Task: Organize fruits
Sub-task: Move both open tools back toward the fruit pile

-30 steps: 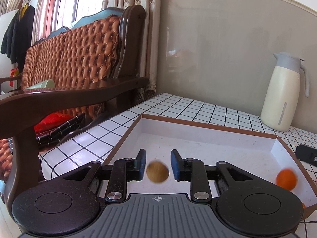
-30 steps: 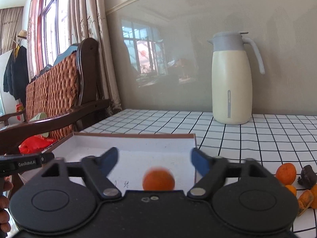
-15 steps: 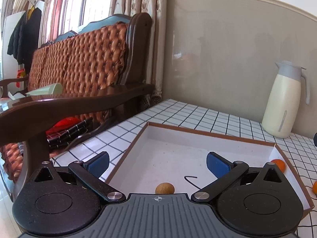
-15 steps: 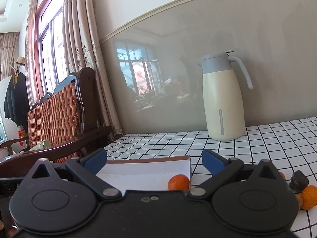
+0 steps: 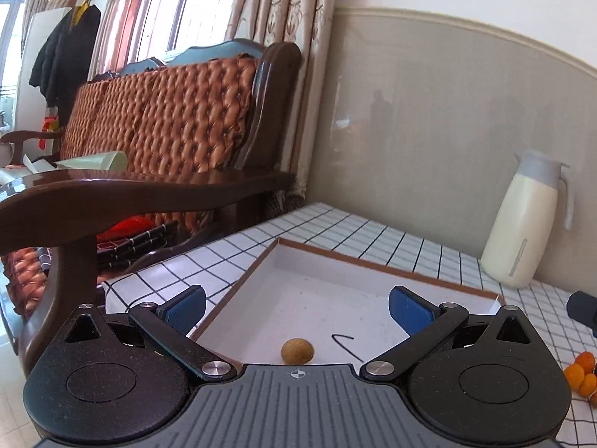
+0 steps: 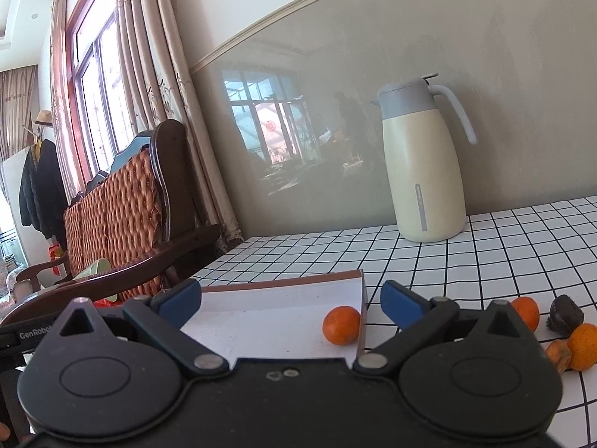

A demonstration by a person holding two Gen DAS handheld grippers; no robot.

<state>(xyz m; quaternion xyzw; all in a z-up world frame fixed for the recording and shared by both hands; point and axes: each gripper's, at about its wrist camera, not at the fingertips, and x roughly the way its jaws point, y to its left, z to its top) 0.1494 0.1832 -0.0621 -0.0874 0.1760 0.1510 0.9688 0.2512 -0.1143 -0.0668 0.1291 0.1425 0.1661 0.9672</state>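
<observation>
A grid-patterned worktop [image 6: 485, 261] carries a shallow white tray [image 5: 373, 261] with a brown rim and, behind it, a cream jug [image 6: 425, 183]. The left gripper [image 5: 296, 308] and the right gripper [image 6: 291, 298] both hover over the tray with jaws spread wide, holding nothing. A small orange [image 6: 341, 324] lies inside the tray against its right wall; a brown round fruit [image 5: 297, 351] lies on the tray floor. More oranges [image 6: 582, 345] sit on the worktop, right of the tray.
</observation>
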